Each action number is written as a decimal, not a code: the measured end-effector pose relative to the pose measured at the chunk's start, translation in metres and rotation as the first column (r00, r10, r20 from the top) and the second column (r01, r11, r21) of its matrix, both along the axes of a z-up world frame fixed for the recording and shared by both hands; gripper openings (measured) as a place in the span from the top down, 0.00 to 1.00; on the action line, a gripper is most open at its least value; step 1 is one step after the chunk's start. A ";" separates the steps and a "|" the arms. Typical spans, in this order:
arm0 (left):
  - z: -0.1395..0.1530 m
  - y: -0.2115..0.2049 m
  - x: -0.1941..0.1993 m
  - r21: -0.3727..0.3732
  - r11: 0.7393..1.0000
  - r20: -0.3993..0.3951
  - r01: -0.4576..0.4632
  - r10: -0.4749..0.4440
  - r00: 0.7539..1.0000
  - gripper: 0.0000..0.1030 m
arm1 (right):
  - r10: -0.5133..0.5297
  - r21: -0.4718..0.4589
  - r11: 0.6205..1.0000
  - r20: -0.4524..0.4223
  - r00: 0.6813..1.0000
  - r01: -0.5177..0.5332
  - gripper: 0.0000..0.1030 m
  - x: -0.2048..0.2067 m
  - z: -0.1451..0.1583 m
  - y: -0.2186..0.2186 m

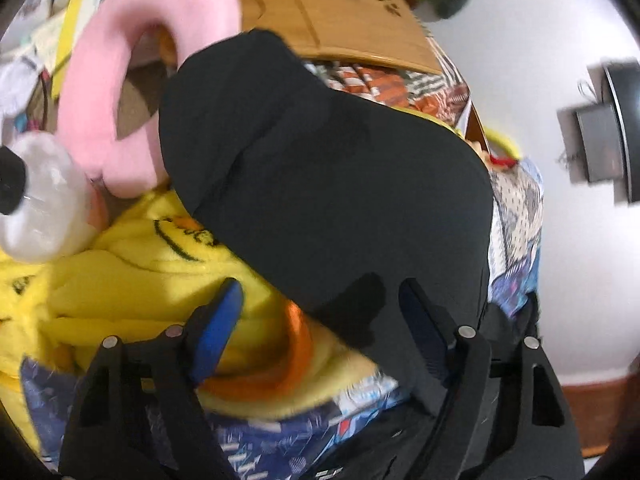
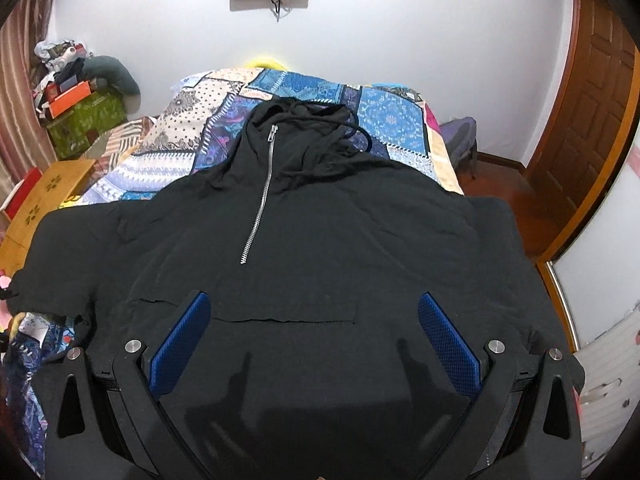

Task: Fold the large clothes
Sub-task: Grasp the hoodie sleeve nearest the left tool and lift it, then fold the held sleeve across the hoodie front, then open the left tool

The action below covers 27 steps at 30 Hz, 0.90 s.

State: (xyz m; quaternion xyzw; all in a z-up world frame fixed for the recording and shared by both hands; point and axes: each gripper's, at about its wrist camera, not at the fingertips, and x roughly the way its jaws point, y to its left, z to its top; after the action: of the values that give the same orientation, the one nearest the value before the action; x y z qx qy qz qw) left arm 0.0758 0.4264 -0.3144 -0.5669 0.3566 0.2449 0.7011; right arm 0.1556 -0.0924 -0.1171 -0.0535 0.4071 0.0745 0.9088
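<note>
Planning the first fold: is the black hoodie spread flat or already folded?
Spread flat: the black hoodie lies front up on the patchwork bedspread, zipper and pocket showing.

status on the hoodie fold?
Both grippers, left and right, open, empty. Black hoodie flat, unfolded. Yellow plush crowds its sleeve.

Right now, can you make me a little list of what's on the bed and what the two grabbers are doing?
garment: black hoodie, spread flat, front up
zipper: closed, short, at the neck
surface: patchwork bedspread
left gripper: open, over the hoodie's sleeve, nothing pinched
right gripper: open, above the front pocket, holding nothing
beside sleeve: yellow plush blanket, pink plush toy
folding: not started
</note>
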 end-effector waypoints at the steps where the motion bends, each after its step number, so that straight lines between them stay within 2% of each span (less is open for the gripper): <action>1: -0.003 0.004 0.001 -0.001 1.000 0.005 -0.013 0.013 1.000 0.23 | 0.000 -0.002 1.000 -0.003 1.000 0.000 0.00 0.001 -0.001 0.000; 3: -0.004 0.008 0.005 0.022 1.000 0.002 -0.020 0.020 1.000 0.25 | 0.001 -0.005 1.000 -0.008 1.000 -0.001 0.00 0.002 -0.002 0.000; 6: -0.005 0.012 0.013 0.045 0.999 -0.022 -0.029 0.030 0.999 0.33 | 0.002 -0.007 1.000 -0.009 1.000 -0.002 0.00 0.003 -0.002 0.001; 9: -0.002 0.009 0.019 0.102 0.994 -0.074 -0.026 0.033 0.997 0.46 | 0.003 -0.006 1.000 -0.002 1.000 -0.003 0.00 0.003 0.000 0.001; 11: 0.007 0.003 0.021 0.158 0.987 -0.114 -0.014 0.033 0.993 0.62 | 0.003 -0.004 1.000 0.005 1.000 -0.003 0.00 0.003 0.002 0.000; 12: 0.012 0.000 0.021 0.186 0.983 -0.134 -0.007 0.032 0.990 0.66 | 0.002 -0.003 1.000 0.009 1.000 -0.002 0.00 0.002 0.003 0.000; 15: 0.030 -0.010 0.022 0.283 0.959 -0.185 0.026 0.027 0.982 0.93 | 0.001 0.006 1.000 0.020 1.000 -0.002 0.00 0.000 0.007 -0.002; 17: 0.049 -0.018 0.023 0.359 0.932 -0.192 0.051 0.021 0.981 0.96 | -0.001 0.014 1.000 0.030 1.000 0.000 0.00 -0.002 0.011 -0.005; 19: 0.078 -0.030 0.028 0.456 0.886 -0.189 0.080 0.008 0.982 0.96 | -0.004 0.019 1.000 0.039 0.999 0.003 0.00 -0.005 0.014 -0.007; 21: 0.102 -0.040 0.033 0.519 0.849 -0.168 0.101 -0.014 0.986 0.96 | -0.007 0.022 1.000 0.050 0.999 0.006 0.00 -0.007 0.017 -0.009; 24: 0.143 -0.063 0.051 0.593 0.795 -0.116 0.132 -0.077 0.990 0.96 | -0.013 0.026 1.000 0.062 0.998 0.012 0.00 -0.008 0.021 -0.014; 27: 0.173 -0.087 0.063 0.638 0.756 -0.072 0.147 -0.132 0.989 0.96 | -0.021 0.032 0.999 0.075 0.997 0.019 0.00 -0.010 0.023 -0.020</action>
State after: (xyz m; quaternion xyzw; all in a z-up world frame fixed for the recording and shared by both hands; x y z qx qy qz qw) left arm 0.1386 0.3399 -0.1410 -0.2623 0.3007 0.3055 0.8645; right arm 0.1458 -0.1121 -0.0941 -0.0378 0.3720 0.0697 0.9249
